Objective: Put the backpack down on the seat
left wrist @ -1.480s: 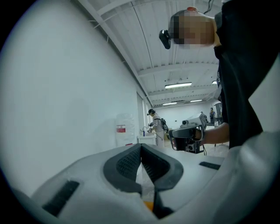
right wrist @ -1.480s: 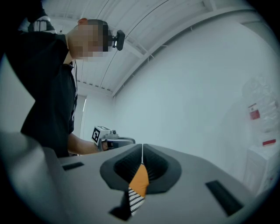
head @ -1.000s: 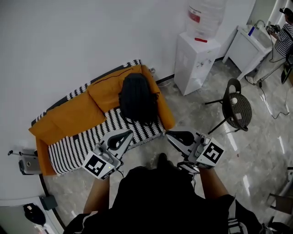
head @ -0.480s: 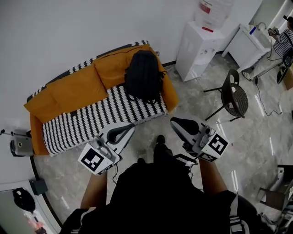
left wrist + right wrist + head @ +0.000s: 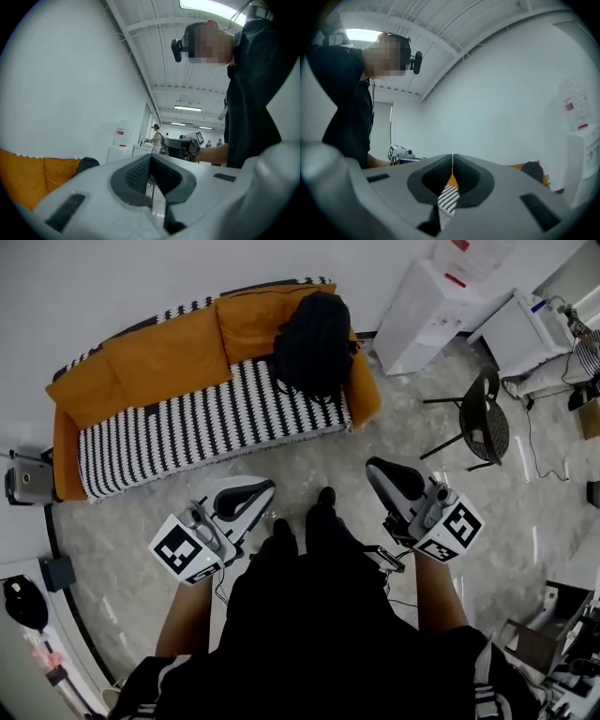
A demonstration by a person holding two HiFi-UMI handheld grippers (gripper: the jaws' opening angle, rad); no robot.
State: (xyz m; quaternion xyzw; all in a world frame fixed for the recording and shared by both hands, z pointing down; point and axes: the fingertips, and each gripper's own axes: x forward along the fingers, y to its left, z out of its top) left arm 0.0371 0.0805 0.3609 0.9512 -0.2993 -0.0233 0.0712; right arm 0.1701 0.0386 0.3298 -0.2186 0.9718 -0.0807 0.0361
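Backpack point(image 5: 314, 343) at sofa point(image 5: 169, 432) right end, well apart from left hand-held gripper point(image 5: 265, 487) and right hand-held gripper point(image 5: 377, 469) — both closed, empty.

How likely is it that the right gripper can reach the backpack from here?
Probably not from here. The right gripper is over open floor, well short of the backpack on the sofa. Nothing blocks the path, though its jaws are shut.

Head view looks steeply down at the sofa point(image 5: 141, 371); both gripper views look level. All share the backpack point(image 5: 314, 343).
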